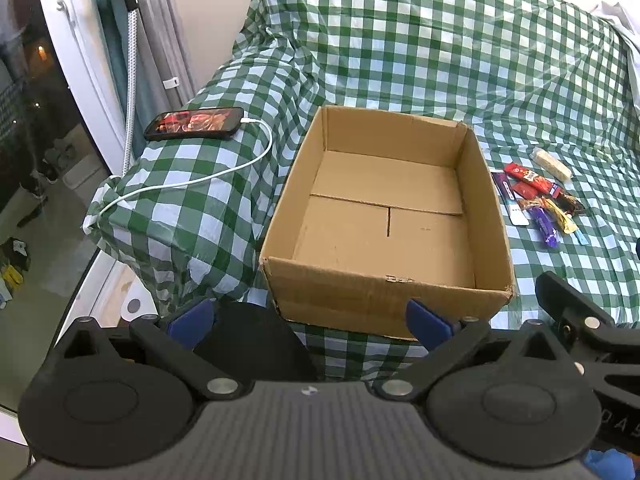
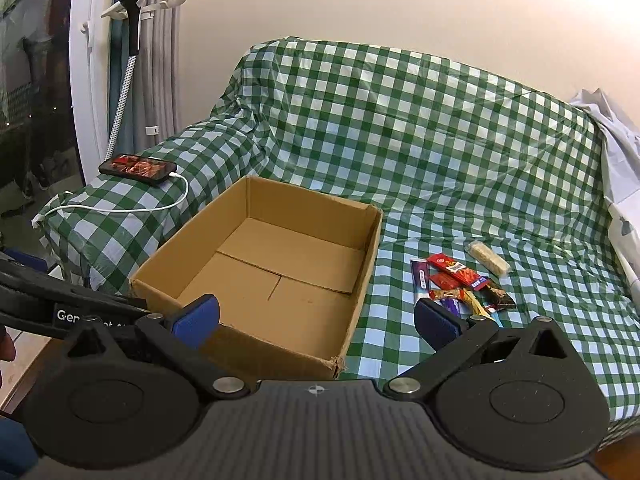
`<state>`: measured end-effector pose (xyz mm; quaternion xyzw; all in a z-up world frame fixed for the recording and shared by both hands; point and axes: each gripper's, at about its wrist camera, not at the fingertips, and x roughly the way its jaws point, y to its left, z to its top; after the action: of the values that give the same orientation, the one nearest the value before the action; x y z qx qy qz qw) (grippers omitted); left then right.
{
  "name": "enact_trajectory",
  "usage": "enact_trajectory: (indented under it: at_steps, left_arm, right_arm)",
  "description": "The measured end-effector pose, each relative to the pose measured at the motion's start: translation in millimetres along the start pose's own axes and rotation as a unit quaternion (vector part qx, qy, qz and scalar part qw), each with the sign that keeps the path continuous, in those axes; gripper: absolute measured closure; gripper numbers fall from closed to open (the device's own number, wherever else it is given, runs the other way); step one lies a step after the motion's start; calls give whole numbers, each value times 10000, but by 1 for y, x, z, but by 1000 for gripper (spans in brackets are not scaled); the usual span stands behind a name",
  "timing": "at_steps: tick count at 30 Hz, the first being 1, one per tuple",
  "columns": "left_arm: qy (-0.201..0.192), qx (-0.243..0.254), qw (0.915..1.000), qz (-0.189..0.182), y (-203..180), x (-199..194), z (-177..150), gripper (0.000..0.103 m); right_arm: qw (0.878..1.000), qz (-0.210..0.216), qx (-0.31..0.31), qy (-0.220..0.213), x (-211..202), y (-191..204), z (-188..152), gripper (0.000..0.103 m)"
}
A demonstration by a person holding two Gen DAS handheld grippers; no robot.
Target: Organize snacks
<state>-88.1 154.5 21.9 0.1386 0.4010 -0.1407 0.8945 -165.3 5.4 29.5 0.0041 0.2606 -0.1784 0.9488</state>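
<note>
**Snack pile beside an empty box, both grippers free**

Left wrist view: left gripper sits at the bottom of frame, jaws spread wide w/ nothing between them. The cardboard box fills frame centre on the green-checked cover, and it's empty. The snacks lie mid-right of frame, just beside the box's right wall, in a loose overlapping heap. Long axes are mixed: the red bar runs upper left to lower right, the purple bar points more toward the bottom edge. The pale wafer pack lies apart at the heap's upper edge, same diagonal as the red one. A phone on charge sits upper left of the box, irrelevant.

Right wrist view: right gripper also released, pads wide apart, empty. Its right pad overlaps the near end of the heap in frame; can't tell if it touches. Box at centre-left, snacks at centre-right.

Handling, as judged: small foil/plastic-wrapped bars, light, wrappers slick and crinkly, contents prob. crushable (wafer esp.). Best to pinch each across the short width near mid-length, not by the flat sealed ends, w/ modest squeeze. Since they overlap, top pieces first; the lone wafer pack looks like the easiest clean grab.
</note>
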Motion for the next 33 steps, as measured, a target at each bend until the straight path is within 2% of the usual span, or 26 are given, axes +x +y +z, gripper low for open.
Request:
enact_trajectory:
  at_steps: [20,33]
  left_arm:
    - [65,116,9999,23,-4,0,-2,0]
    - [276,497,9984,78,-25,12,5,0]
  right_arm:
    - [9999,26,68,82,3,-7,-3,0]
    - [9982,91,533,278,23,-32,-13,0]
